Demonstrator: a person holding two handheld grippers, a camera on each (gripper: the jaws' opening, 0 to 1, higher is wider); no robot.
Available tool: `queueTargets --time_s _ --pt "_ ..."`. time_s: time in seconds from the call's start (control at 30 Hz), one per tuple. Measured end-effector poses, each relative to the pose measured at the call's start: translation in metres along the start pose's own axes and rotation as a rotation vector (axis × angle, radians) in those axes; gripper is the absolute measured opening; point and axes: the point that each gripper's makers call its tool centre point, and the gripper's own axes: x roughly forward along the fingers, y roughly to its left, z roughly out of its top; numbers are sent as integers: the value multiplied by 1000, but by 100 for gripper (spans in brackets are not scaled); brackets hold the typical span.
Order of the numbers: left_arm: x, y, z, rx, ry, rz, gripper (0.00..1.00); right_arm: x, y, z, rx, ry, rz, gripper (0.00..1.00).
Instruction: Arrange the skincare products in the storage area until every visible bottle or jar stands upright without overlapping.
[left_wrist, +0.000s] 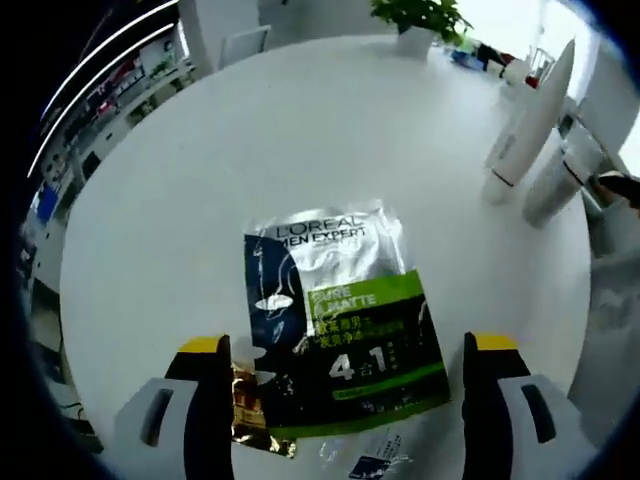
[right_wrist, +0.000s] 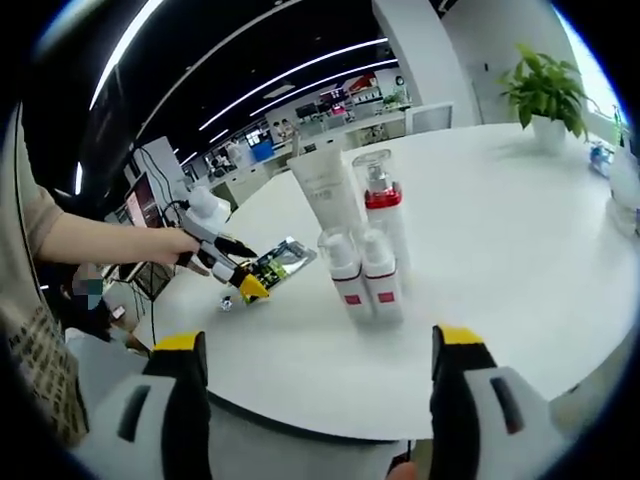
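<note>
Left hand-held gripper (left_wrist: 340, 385) spread wide, straddling flat sachet (left_wrist: 335, 320) on bench (left_wrist: 200, 180). Right hand-held gripper (right_wrist: 315, 385) wide, empty, upright bottles (right_wrist: 362, 265) ahead. Step: sachet pickup; next, close on edge, stand it beside bottles.

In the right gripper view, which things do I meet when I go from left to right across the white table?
Other yellow-tipped gripper held by a person's hand → shiny green-and-silver sachet → tall white tube → clear red-banded pump bottle → green potted plant.

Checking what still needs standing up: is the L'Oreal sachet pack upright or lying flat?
Lying flat. The sachet pack rests printed face up on the white table, between the left gripper's open fingers.
</note>
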Motion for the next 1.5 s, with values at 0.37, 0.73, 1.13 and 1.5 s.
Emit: queueTargets --time_s 0.37,0.73,1.13,1.5 --pt "3 4 -1 41 21 6 85 0 -2 0 3 2 -8 92" --pt "2 -3 5 67 1 8 64 0 -3 0 8 -1 -13 91" --pt "-2 -6 10 95 -20 -10 24 -1 -2 0 9 -2 -17 90" --pt "-8 -17 7 82 -21 -18 16 -1 -2 1 6 -5 -15 90"
